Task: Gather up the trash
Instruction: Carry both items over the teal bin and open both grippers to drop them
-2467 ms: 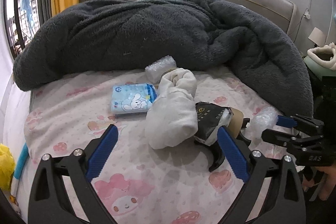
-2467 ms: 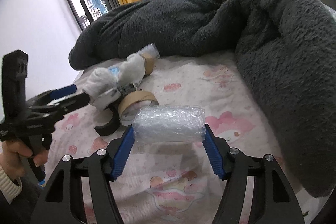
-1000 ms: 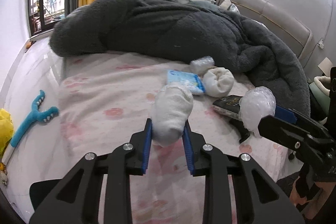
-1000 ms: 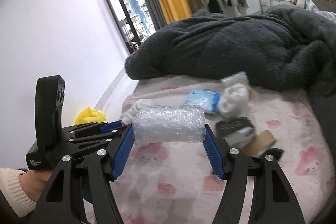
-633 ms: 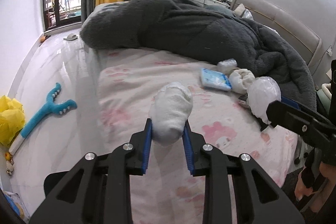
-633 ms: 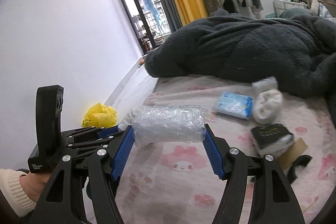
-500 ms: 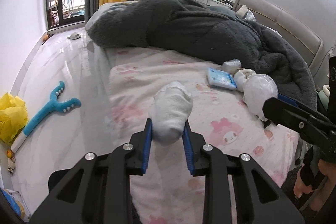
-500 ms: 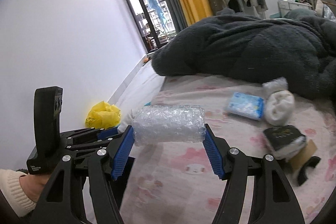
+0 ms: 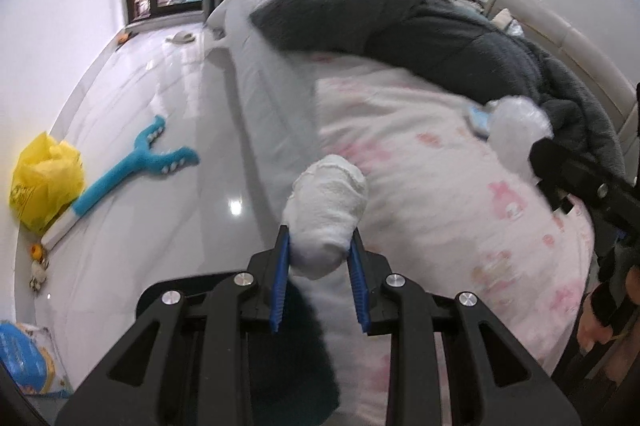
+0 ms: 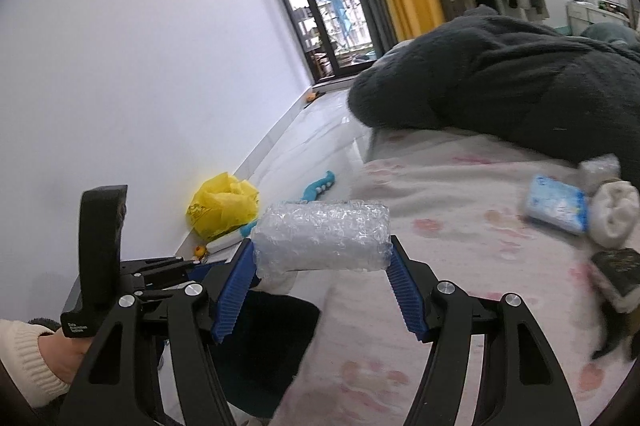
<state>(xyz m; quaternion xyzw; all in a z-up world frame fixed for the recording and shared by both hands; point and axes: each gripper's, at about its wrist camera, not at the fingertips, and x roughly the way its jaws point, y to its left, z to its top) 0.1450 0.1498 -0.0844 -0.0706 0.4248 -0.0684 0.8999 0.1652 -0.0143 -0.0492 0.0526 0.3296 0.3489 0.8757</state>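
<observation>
Currently, left wrist view: left claw (image 9: pixel 319 278) pinching a white sock wad (image 9: pixel 326 214), held over the bed (image 9: pixel 440 186) edge above a dark bin (image 9: pixel 296 354). Right wrist view: right claw (image 10: pixel 322 290) clamped on a bubble-wrap roll (image 10: pixel 322 236), off the bed edge, yellow bag (image 10: pixel 222 206) on the floor beyond.

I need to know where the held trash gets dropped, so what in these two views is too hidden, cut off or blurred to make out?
- Dark opening below the grippers: right view, partly behind the fingers; bin or bag unclear.
- White wad in the left gripper: left view, its lower end hidden between the pads.
- Black packet on the bed: right view, cut by the edge, blurred.
- Blue pack: left view, behind the bubble wrap.
</observation>
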